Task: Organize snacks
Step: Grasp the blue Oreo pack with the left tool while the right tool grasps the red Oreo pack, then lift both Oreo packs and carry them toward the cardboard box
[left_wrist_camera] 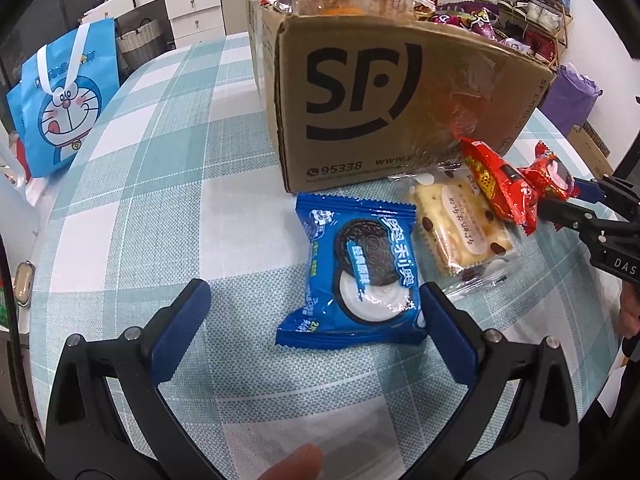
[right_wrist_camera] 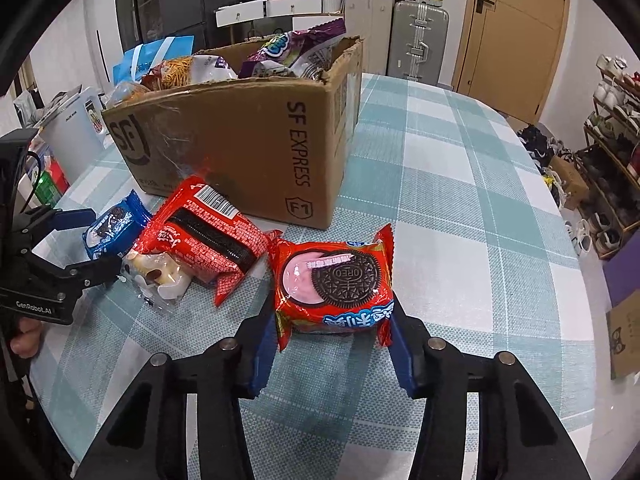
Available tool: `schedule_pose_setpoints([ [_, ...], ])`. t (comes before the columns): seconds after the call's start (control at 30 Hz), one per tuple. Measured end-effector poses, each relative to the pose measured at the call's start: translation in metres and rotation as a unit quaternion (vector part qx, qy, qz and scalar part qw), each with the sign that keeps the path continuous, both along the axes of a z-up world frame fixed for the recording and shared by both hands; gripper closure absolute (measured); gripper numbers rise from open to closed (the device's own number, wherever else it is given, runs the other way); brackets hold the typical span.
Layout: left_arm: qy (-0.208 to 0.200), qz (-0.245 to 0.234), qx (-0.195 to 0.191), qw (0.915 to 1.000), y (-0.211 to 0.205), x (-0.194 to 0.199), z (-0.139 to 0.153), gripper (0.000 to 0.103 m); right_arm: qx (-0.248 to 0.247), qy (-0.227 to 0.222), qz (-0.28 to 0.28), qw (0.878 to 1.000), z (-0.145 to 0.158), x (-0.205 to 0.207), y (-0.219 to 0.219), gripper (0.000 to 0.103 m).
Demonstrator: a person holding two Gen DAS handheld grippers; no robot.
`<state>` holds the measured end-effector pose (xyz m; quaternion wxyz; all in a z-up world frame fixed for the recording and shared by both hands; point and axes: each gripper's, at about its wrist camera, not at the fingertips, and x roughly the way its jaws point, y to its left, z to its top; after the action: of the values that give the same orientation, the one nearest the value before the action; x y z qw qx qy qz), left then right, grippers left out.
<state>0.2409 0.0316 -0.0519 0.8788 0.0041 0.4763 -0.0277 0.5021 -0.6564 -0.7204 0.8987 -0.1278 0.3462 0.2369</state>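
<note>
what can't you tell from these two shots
- Box contents: both views show only the top layer; the cardboard walls hide the rest.
- Cracker pack: in the right wrist view the long red pack covers part of it.
- Right gripper on the red oreo pack: wrapper edges hide pad contact.
</note>
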Motion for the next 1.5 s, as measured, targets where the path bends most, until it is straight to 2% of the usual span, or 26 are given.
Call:
schedule_pose_setpoints([
  [0.23,0.003,-0.005,0.0,1.0,-0.001,0.0,0.0,0.001,0.007,-0.004,-0.009,1.0,0.005,0.001,-0.007,0.054],
  [0.27,0.001,-0.013,-0.001,0.9999,-0.002,-0.001,0.001,0.004,0.008,-0.004,-0.009,1.0,0.006,0.001,-0.008,0.054],
  [0.43,-0.014,-0.037,-0.002,0.9992,-0.01,-0.006,0.004,0.022,0.014,-0.007,-0.013,1.0,0.009,0.002,-0.011,0.054],
  [0.5,-0.02,-0.041,-0.003,0.9989,-0.013,-0.008,0.006,0.037,0.018,-0.011,-0.012,1.0,0.011,0.002,-0.011,0.054],
  [0.53,-0.023,-0.044,-0.007,0.9987,-0.013,-0.009,0.007,0.041,0.02,-0.012,-0.012,1.0,0.012,0.001,-0.012,0.054],
  [0.73,-0.048,-0.041,-0.018,0.9979,-0.012,-0.018,0.018,0.061,0.036,-0.024,-0.005,0.999,0.019,-0.006,-0.013,0.054],
  [0.97,-0.086,-0.049,-0.037,0.9944,-0.013,-0.031,0.041,0.061,0.057,-0.042,0.011,0.997,0.033,-0.017,-0.013,0.054],
  [1.5,-0.15,-0.051,-0.047,0.9862,-0.021,-0.059,0.09,0.061,0.105,-0.082,0.029,0.991,0.065,-0.042,-0.018,0.054],
])
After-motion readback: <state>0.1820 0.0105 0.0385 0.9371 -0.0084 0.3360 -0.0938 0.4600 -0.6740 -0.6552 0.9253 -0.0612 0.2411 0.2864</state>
